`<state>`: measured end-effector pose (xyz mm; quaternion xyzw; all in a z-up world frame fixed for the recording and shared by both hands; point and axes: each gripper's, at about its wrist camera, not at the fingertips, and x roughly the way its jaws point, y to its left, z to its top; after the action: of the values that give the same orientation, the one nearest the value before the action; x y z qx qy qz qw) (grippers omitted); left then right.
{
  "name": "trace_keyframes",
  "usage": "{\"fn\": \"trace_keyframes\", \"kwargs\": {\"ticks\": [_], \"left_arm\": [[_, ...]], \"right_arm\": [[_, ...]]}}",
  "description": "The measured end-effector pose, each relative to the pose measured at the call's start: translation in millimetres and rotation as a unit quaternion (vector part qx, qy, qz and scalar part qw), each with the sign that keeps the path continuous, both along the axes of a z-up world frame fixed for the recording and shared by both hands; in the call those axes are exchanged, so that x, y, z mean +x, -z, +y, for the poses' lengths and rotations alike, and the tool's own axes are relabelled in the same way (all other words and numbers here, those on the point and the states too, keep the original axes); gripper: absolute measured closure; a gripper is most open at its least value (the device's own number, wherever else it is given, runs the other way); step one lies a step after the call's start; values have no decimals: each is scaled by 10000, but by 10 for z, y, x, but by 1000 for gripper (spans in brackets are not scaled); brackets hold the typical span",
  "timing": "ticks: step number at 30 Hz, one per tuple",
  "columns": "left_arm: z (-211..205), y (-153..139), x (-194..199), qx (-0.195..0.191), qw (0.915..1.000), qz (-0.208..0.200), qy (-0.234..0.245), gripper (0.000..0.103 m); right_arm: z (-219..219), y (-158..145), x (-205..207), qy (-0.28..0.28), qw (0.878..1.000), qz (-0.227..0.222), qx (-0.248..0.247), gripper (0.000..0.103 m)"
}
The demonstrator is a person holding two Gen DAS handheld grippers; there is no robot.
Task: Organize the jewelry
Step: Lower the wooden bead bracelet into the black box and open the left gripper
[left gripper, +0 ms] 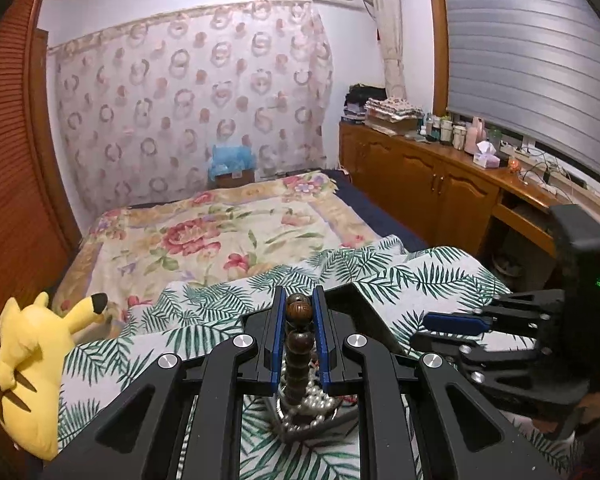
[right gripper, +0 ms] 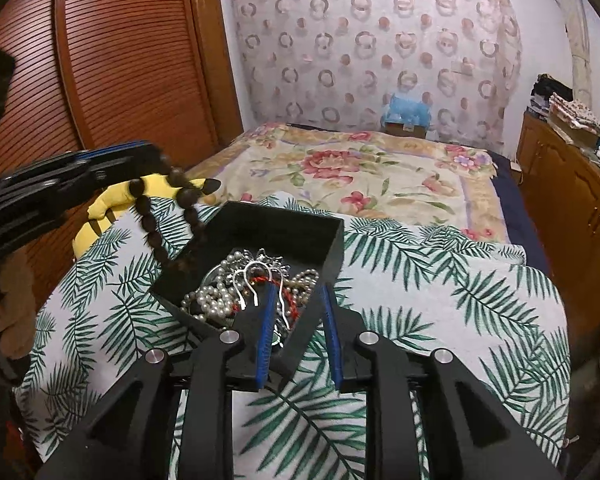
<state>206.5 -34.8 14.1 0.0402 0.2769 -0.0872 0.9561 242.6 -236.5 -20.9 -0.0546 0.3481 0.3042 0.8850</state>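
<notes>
Left tongs (left gripper: pixel 297 312) are clamped on our brown bead bracelet (left gripper: pixel 299 344), which dangles over the black box (right gripper: pixel 300 232) of tangled jewelry (right gripper: pixel 236 292) below them. We should lift slowly so no pearls snag. Right tongs (right gripper: pixel 298 300) stand apart, straddling the box's near corner, gripping nothing.
</notes>
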Motion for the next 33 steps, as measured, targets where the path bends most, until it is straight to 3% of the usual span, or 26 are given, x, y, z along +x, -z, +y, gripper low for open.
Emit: {"fn": "trace_keyframes", "kwargs": {"ticks": [12, 26, 27, 31, 33], "left_arm": [[-380, 230, 388, 223, 9995, 231, 47, 91], [-294, 303, 457, 236, 9989, 412, -53, 90], [-266, 321, 444, 227, 9988, 439, -65, 89], [-129, 357, 296, 183, 9988, 421, -143, 66], [-70, 374, 209, 171, 9988, 428, -135, 65]], "right_arm": [[-244, 73, -139, 15, 9999, -53, -128, 78], [-242, 112, -209, -3, 9999, -32, -101, 78], [-237, 114, -221, -10, 9999, -38, -108, 78], [-232, 109, -274, -21, 9999, -53, -94, 78], [-222, 111, -318, -34, 9999, -74, -101, 78]]}}
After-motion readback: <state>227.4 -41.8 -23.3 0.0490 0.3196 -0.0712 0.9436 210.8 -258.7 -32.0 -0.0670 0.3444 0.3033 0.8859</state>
